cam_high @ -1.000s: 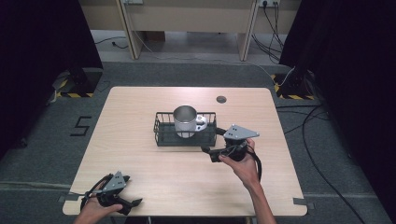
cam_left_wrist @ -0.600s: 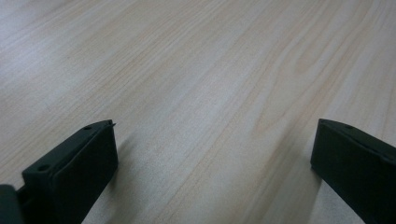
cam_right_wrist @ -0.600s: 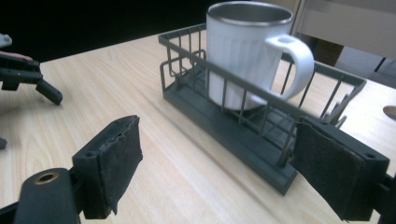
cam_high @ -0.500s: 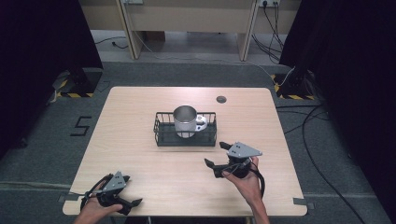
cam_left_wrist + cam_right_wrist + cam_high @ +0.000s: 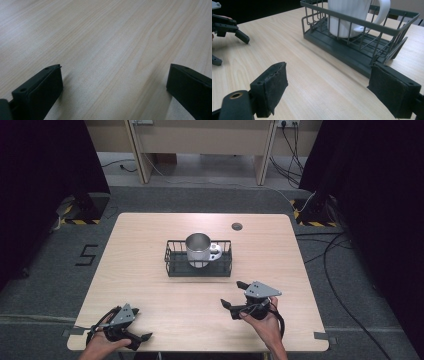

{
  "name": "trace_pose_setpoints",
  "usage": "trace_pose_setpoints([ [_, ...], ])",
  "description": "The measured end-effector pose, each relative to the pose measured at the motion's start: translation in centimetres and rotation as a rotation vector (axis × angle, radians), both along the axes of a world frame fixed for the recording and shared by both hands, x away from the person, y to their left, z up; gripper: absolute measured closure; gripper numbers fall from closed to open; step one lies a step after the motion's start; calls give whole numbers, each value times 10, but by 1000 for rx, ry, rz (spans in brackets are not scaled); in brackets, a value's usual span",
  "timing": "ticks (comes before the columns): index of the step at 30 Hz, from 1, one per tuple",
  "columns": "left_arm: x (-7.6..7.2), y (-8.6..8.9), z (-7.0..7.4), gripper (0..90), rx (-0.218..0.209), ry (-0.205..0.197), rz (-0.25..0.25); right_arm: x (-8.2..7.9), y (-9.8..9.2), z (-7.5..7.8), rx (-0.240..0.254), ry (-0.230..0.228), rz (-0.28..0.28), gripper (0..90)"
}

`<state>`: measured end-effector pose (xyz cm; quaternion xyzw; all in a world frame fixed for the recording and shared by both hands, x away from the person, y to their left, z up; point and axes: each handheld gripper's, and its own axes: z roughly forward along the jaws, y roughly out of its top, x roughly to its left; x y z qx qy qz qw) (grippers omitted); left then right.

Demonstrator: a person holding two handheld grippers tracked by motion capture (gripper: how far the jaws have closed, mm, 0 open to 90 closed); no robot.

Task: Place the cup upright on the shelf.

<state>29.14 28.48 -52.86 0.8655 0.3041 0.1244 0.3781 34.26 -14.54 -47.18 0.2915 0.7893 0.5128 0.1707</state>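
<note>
Right gripper (image 5: 236, 294) near wire basket (image 5: 172, 265), mug (image 5: 198, 249) inside.

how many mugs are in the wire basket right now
1. A single metal mug stands upright in the black wire basket at the middle of the table, its handle toward the basket's right end. Nothing else shows through the basket's open wires.

Table (image 5: 150, 270) is showing pale wood grain. Wire basket (image 5: 172, 262) at 12 o'clock is reading dark grey-green. Mug (image 5: 198, 249) is looking silvery from above, probably white close up. Both grippers are showing black.
</note>
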Motion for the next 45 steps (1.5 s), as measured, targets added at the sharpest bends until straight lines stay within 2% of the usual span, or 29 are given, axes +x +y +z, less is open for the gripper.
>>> trace_pose_setpoints([
  [4, 0, 0, 0, 0, -1, 0, 1, -5, 1, -5, -3, 15, 6, 154],
  [6, 0, 0, 0, 0, 0, 0, 0, -7, 1, -5, -24, 12, 7, 154],
  [9, 0, 0, 0, 0, 0, 0, 0, -10, 0, -8, -5, 24, 13, 155],
  [12, 0, 0, 0, 0, 0, 0, -1, -12, -1, -11, -14, 33, 13, 154],
  [45, 0, 0, 0, 0, -1, 0, -1, -33, -16, -30, -59, 88, -38, 151],
])
